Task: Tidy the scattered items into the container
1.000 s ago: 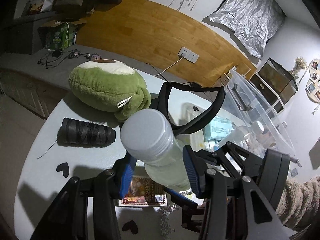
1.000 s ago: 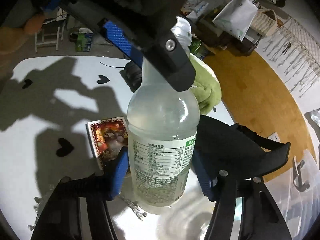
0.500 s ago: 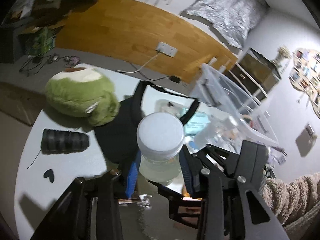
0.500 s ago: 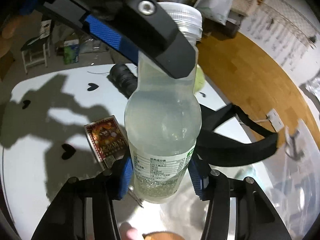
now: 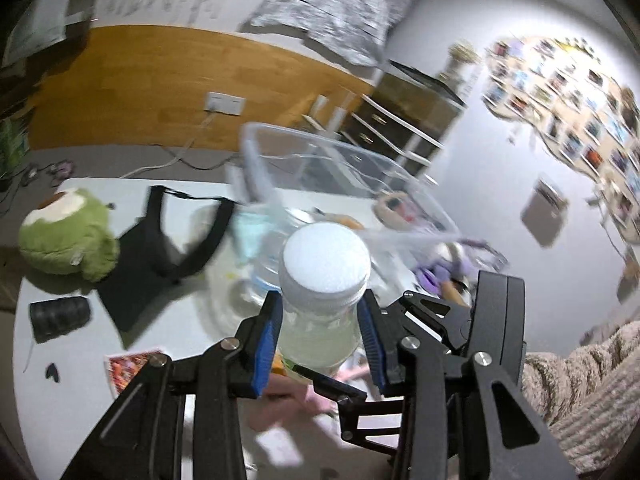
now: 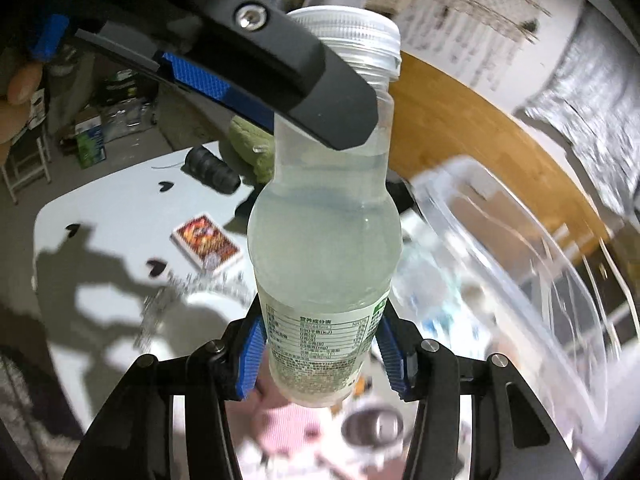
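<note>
A clear plastic bottle (image 6: 326, 240) with a white cap (image 5: 325, 262) and pale liquid is held upright in the air by both grippers. My left gripper (image 5: 320, 336) is shut on its neck just under the cap. My right gripper (image 6: 320, 356) is shut on its labelled lower body. The clear plastic container (image 5: 344, 184) stands beyond the bottle, to its right in the right wrist view (image 6: 520, 248), with several items inside. The left gripper's finger (image 6: 280, 64) crosses the top of the right wrist view.
On the white table (image 5: 80, 360) lie a green plush (image 5: 64, 236), a black strap bag (image 5: 160, 264), a black thread spool (image 5: 60, 318), a picture card (image 6: 206, 242) and a pink cloth (image 6: 288, 428). A metal tin (image 6: 374, 432) sits below the bottle.
The bottle has been lifted off the table and carried right toward the clear container by both grippers. The plush, spool and card have fallen back to the left.
</note>
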Demonstrator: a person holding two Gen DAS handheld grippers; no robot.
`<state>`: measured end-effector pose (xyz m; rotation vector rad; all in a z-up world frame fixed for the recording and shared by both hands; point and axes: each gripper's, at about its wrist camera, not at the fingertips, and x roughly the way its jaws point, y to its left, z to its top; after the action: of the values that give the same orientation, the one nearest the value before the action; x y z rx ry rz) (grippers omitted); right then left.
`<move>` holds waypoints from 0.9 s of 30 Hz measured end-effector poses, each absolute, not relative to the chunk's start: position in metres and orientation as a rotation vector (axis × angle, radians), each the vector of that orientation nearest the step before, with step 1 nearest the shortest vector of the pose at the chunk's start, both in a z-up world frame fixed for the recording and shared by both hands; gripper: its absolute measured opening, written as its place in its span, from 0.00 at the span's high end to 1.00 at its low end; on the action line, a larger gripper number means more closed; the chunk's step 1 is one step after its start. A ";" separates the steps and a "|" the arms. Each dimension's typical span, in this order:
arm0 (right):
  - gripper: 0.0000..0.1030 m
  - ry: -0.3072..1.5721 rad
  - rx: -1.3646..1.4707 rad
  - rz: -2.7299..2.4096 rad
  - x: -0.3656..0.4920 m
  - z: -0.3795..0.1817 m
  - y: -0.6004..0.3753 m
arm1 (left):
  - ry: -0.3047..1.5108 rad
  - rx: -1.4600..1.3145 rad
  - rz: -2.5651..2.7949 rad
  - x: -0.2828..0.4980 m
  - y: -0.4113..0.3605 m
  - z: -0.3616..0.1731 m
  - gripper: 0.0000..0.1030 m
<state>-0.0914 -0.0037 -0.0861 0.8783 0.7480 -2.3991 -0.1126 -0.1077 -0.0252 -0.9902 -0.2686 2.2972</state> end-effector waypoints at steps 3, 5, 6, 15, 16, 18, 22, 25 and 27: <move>0.50 0.705 0.935 -2.408 -0.066 -0.088 0.016 | -0.236 -1.023 2.249 -0.094 -0.084 -0.027 0.63; 0.50 0.678 0.974 -2.406 -0.050 -0.093 0.029 | -0.217 -1.052 2.224 -0.083 -0.071 -0.031 0.63; 0.50 0.660 0.998 -2.398 -0.040 -0.098 0.037 | -0.211 -1.073 2.218 -0.077 -0.064 -0.035 0.63; 0.50 0.526 1.055 -2.348 0.001 -0.145 0.071 | -0.134 -1.213 2.228 -0.037 -0.017 -0.074 0.63; 0.50 0.511 1.049 -2.349 0.004 -0.151 0.075 | -0.119 -1.215 2.237 -0.035 -0.013 -0.077 0.63; 0.50 0.491 1.020 -2.363 0.007 -0.161 0.081 | -0.089 -1.220 2.254 -0.031 -0.005 -0.084 0.63; 0.49 0.469 0.962 -2.383 0.008 -0.174 0.090 | -0.029 -1.211 2.295 -0.026 0.008 -0.093 0.63; 0.48 0.437 0.924 -2.407 0.010 -0.173 0.096 | 0.032 -1.173 2.319 -0.022 0.018 -0.093 0.63; 0.46 0.448 0.912 -2.411 0.014 -0.171 0.100 | 0.057 -1.153 2.326 -0.019 0.024 -0.092 0.63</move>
<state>0.0136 0.0997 -0.1715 0.9122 0.4479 -2.4109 -0.0186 0.0237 -0.0916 -1.1530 0.0573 2.3262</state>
